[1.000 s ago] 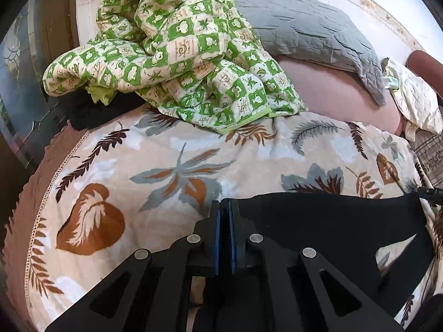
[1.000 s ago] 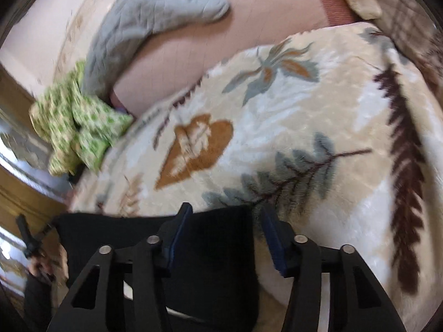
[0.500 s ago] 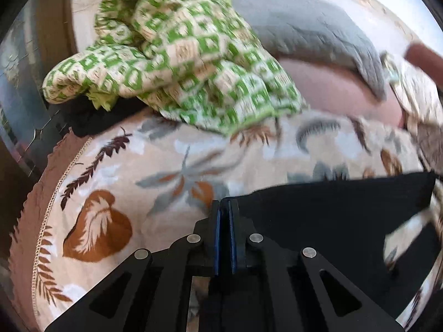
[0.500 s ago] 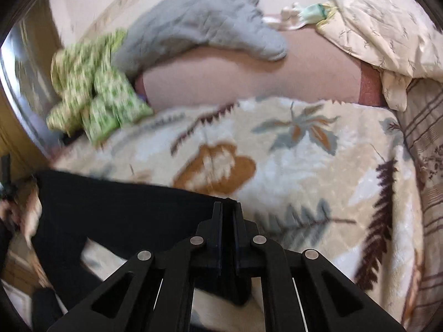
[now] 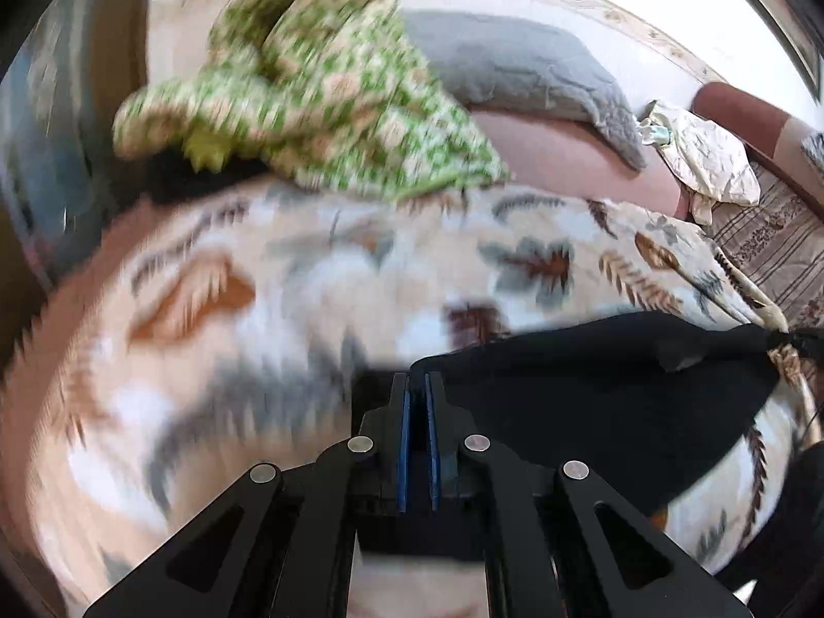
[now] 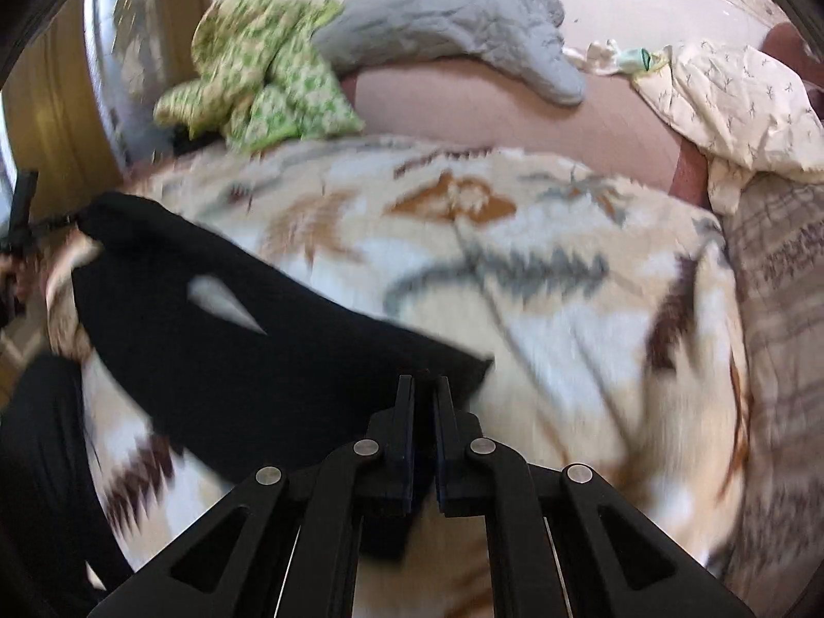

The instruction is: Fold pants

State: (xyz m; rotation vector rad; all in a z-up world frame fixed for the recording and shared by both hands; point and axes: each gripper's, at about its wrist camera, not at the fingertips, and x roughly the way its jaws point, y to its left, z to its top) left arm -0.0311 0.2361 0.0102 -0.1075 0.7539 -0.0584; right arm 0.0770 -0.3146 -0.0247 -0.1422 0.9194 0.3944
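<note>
Pinching the black pants (image 5: 592, 391) between closed jaws, both grippers hold them over the leaf-print blanket (image 6: 541, 278).

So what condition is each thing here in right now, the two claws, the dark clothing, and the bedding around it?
Left gripper: shut on the black pants.
Right gripper: shut on the black pants.
Black pants: stretched between both grippers, over the blanket.
Cream leaf-patterned fleece blanket: spread flat.
Green-and-white patterned quilt: crumpled in a heap.
Grey quilted cover: lying rumpled beside the green quilt.
Cream printed cloth: bunched up, creased.
</note>
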